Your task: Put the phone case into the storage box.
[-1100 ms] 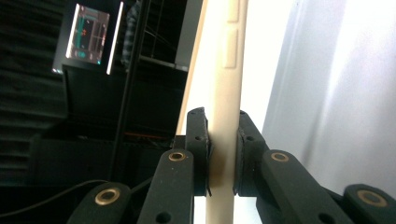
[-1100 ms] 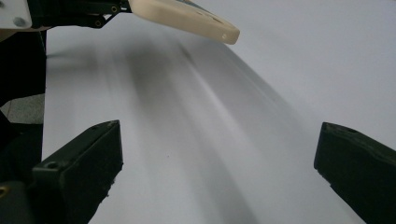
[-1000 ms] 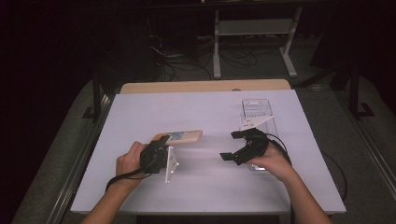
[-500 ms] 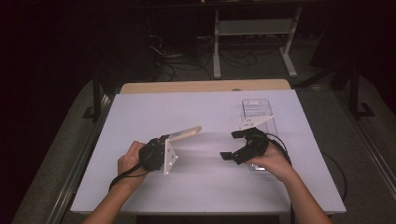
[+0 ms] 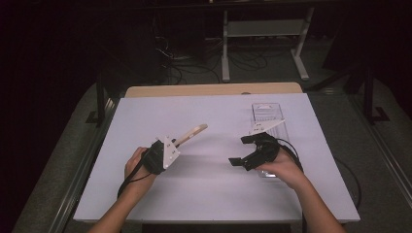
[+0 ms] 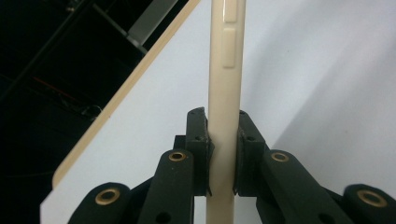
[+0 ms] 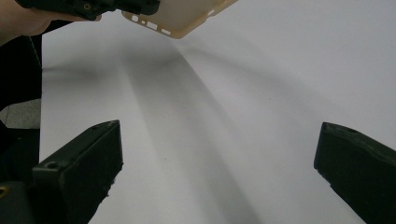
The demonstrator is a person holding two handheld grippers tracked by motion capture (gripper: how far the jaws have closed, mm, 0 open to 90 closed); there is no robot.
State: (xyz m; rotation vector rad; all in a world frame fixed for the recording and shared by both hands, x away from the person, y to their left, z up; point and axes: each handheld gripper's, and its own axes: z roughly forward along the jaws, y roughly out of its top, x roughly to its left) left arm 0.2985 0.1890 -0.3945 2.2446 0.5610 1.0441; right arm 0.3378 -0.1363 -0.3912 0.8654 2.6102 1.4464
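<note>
A cream phone case [image 5: 192,133] hangs above the white table [image 5: 204,194] at centre left, turned on edge and tilted up toward the far side. My left gripper [image 5: 176,143] is shut on its near end. In the left gripper view both pads squeeze the thin edge of the case [image 6: 226,70], whose side button cut-outs show. My right gripper [image 5: 239,150] stands open at centre right, jaws pointing left, nothing between them. The right gripper view looks over bare table toward the case [image 7: 187,18] and the left gripper [image 7: 93,5] at its top.
A clear plastic tray [image 5: 268,114] lies on the table just behind and beneath my right hand, near the right edge. A wooden strip [image 5: 214,90] borders the table's far side. Cables and a metal stand [image 5: 262,29] sit on the dark floor beyond.
The phone case lay flat on the table a second ago; now the left gripper has lifted it and turned it on edge. The right gripper has stayed put.
</note>
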